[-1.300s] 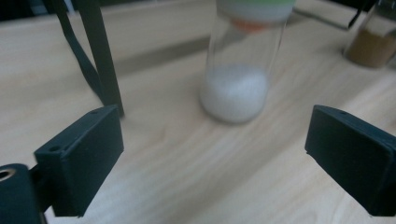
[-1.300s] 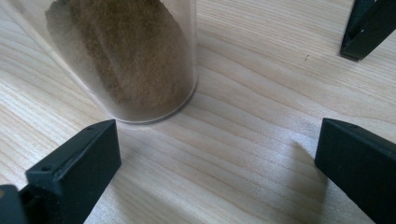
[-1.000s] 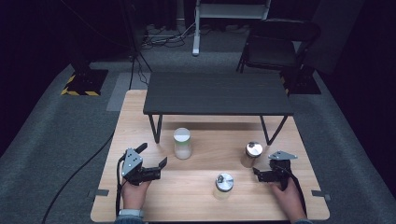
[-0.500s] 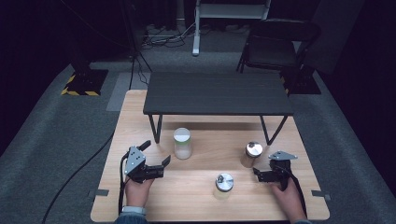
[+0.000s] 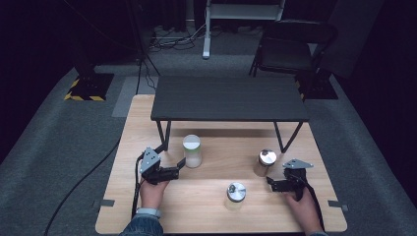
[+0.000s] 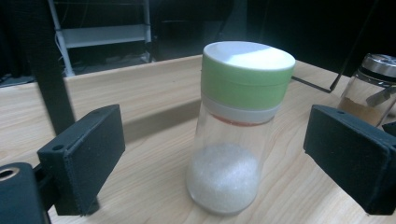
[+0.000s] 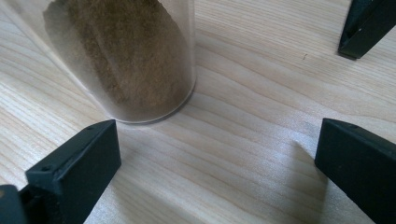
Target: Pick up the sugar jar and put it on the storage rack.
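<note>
We count three jars on the wooden table (image 5: 147,216). The green-lidded jar (image 5: 192,150) stands upright left of centre in the high view, holding white grains. The left gripper (image 5: 173,158), in the lower left, has its jaws spread wide on either side of that jar, not touching it. One steel-capped jar of brown powder (image 5: 265,162) stands at centre right, and another steel-capped jar (image 5: 235,194) sits low at centre. The right gripper (image 5: 273,184), in the lower right, has its jaws apart and empty, just beside the brown-powder jar. One dark low shelf (image 5: 229,98) spans the upper middle.
</note>
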The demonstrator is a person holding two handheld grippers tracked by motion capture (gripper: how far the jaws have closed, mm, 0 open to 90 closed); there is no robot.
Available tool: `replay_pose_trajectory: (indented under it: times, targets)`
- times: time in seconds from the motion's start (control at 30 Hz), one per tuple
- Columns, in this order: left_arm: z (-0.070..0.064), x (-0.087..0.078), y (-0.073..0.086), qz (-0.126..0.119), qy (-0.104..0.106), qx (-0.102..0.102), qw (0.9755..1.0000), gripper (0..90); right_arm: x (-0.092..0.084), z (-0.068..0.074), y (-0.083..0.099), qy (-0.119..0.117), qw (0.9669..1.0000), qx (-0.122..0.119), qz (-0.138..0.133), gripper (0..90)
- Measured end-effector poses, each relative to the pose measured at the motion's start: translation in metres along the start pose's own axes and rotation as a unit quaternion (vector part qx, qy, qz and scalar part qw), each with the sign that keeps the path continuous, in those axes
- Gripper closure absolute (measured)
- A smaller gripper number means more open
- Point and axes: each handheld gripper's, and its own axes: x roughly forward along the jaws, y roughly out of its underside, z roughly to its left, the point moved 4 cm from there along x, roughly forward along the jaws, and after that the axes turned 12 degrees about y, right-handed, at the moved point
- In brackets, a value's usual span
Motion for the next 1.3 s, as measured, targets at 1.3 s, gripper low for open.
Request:
replay_pose_trajectory:
  times: [1.3]
  targets:
    - [0.005, 0.06, -0.001, 0.023, 0.025, 0.029, 0.999, 34.9, 0.0, 0.0, 0.0, 0.0, 1.0, 0.0, 0.0, 0.0]
